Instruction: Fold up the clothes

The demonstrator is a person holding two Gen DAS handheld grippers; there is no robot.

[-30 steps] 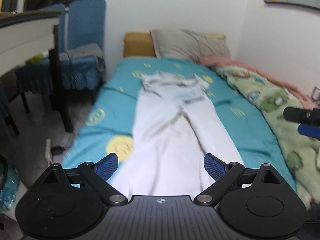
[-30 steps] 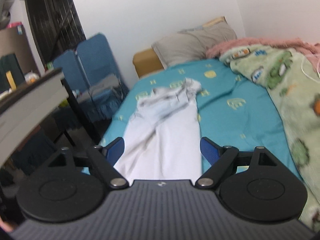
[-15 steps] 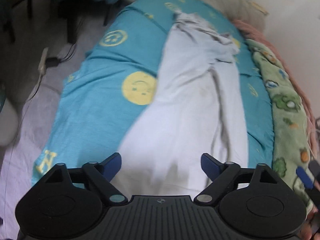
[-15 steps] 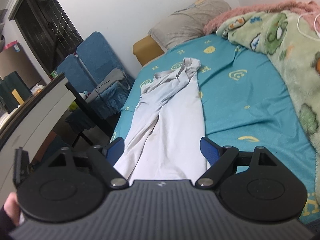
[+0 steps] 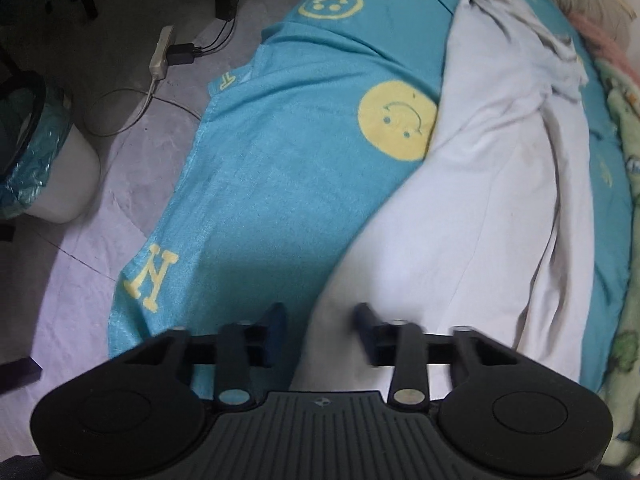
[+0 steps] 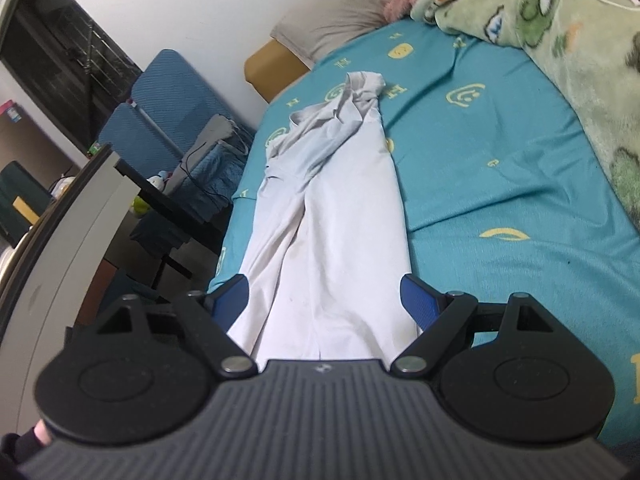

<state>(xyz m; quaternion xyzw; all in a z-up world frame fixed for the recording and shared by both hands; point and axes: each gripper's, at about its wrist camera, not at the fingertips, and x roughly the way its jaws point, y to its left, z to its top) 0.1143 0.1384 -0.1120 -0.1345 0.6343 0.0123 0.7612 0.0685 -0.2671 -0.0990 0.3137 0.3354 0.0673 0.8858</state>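
Note:
A pair of white trousers (image 5: 472, 200) lies lengthwise on the teal bed sheet (image 5: 280, 184), waistband at the far end, legs toward me. My left gripper (image 5: 320, 316) hangs low over the near left edge of a trouser leg, jaws partly closed with a gap between them, nothing held. In the right wrist view the trousers (image 6: 332, 216) run away from me. My right gripper (image 6: 326, 292) is wide open over the near leg ends, empty.
A green patterned blanket (image 6: 560, 32) lies along the bed's right side, with a grey pillow (image 6: 344, 12) at the head. Left of the bed are a power strip with cables (image 5: 160, 56), a white bin (image 5: 44, 152), a dark desk (image 6: 160, 196) and blue chairs (image 6: 160, 100).
The left gripper has tipped down and dropped close to the trousers' near left edge, and its jaws have narrowed. The right gripper has moved closer to the leg ends, still wide open.

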